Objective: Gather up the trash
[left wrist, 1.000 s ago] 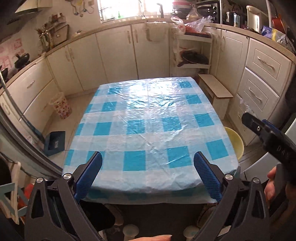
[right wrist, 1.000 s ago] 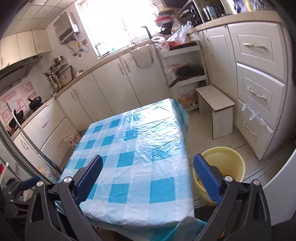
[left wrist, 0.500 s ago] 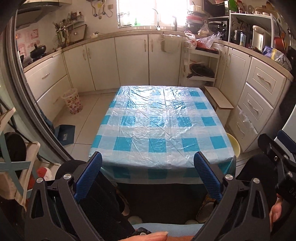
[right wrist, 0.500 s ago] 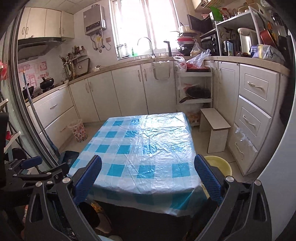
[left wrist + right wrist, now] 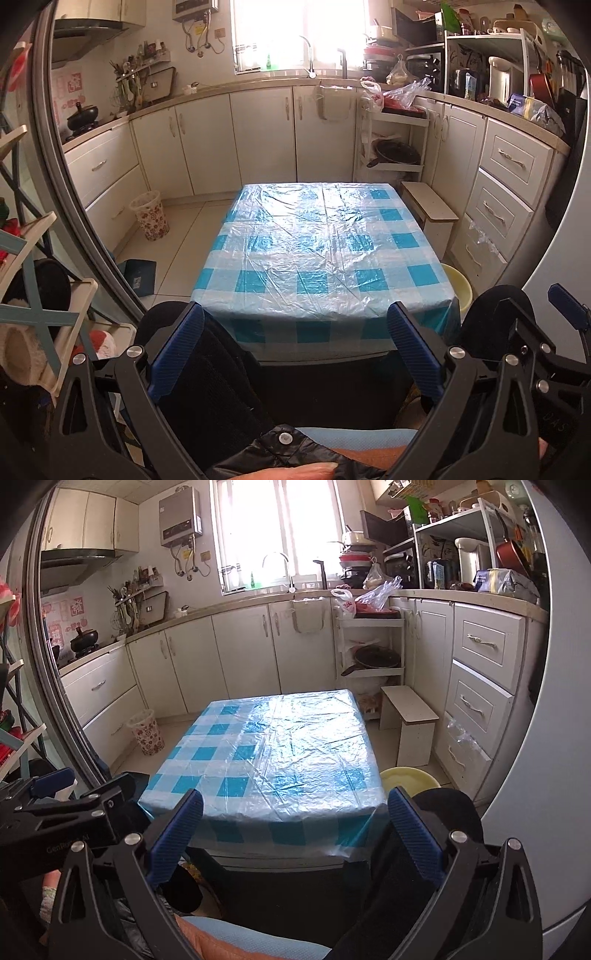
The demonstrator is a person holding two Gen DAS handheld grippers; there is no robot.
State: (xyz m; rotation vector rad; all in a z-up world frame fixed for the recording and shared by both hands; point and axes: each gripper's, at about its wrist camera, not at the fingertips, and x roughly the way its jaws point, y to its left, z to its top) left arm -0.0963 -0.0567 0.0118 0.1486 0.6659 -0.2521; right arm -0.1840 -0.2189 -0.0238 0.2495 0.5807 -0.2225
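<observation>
Hiding yellow basin (partly): checkered table corner.

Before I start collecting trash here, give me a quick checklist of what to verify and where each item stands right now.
1. Left gripper open and empty: ok.
2. Right gripper open and empty: ok.
3. Trash to pick on the checkered tablecloth: not ok, none visible on it.
4. Wastebasket reachable: cannot tell; it stands on the floor by the cabinets, left of the table.
5. Yellow bucket contents: cannot tell; only its rim shows beside the table.
6. Black bag ready near the person's lap: cannot tell if open.
</observation>
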